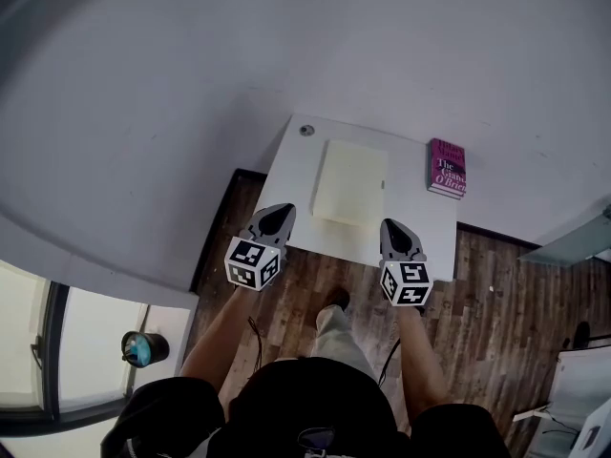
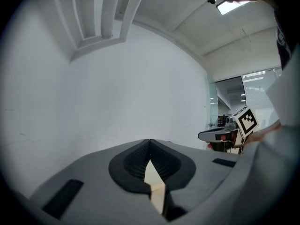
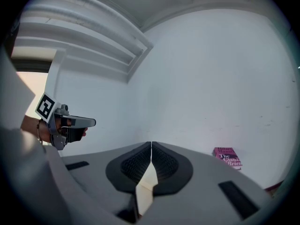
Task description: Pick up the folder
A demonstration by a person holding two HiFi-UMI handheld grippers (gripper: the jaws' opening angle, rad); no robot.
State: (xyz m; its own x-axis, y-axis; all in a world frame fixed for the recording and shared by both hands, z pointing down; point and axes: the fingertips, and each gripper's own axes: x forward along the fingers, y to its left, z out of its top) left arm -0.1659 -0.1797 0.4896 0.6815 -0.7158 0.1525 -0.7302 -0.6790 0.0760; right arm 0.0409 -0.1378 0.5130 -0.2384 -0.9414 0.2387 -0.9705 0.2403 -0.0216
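Holds the left claw (image 1: 280, 216) and right claw (image 1: 393, 229) clenched and empty above the near edge of the counter (image 1: 296, 175). Has the pale folder (image 1: 350, 181) lying flat mid-counter, just beyond and between them, untouched.

White table (image 1: 294, 191) on wood floor (image 1: 496, 303): pale yellow folder (image 1: 350, 181) flat at the middle, pink book (image 1: 447, 168) at far right corner, small grey round cap (image 1: 306, 130) far left.

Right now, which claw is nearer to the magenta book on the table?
Right. The right claw is at the near edge of the table, on the book's side of the cream folder. The left claw is on the folder's other side.
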